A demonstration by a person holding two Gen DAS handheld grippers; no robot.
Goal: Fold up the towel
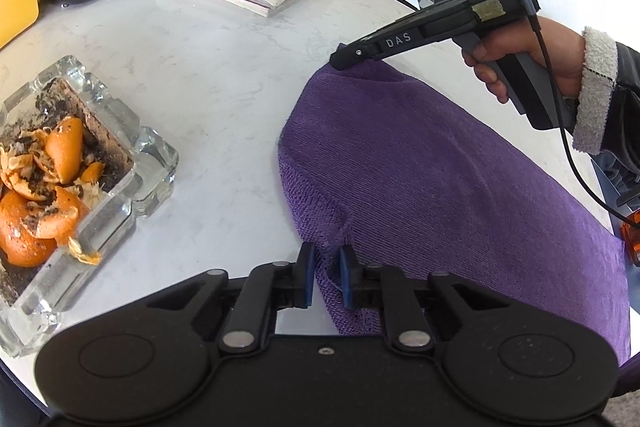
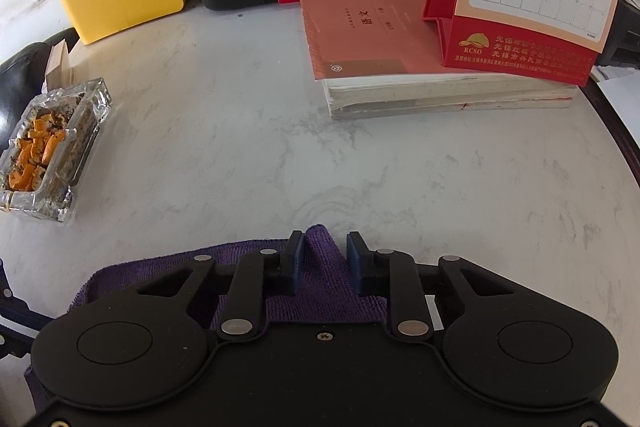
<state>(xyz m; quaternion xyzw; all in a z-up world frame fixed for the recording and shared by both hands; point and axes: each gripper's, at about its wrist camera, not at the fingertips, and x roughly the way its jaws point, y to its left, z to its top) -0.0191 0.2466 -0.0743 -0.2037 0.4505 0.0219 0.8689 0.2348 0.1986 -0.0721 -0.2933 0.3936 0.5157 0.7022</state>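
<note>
1. your left gripper [image 1: 326, 277] is clenched on a bunched corner of the purple towel [image 1: 440, 187], which lies on the white table [image 1: 220, 87]; only a thin ridge of cloth sits between the blue pads, so a quick lift could pull it free and drop that corner
2. your right gripper [image 2: 322, 261] is pinched on the far corner of the towel [image 2: 320, 291]; the peak of cloth pokes up past the tips, and the hold looks shallow, so uneven pulling between your two hands may let one side slip and skew the fold
3. the glass ashtray [image 1: 80, 167], full of orange peel [image 1: 52, 179] and ash, sits just beside your left gripper; swinging the cloth that way could drag it through the mess or knock the tray
4. the stacked books [image 2: 400, 67] and red desk calendar [image 2: 520, 7] stand ahead of your right gripper; carrying the edge too far forward could brush the calendar over
5. the cable [image 1: 568, 147] hanging from your right handle could snag the cloth
</note>
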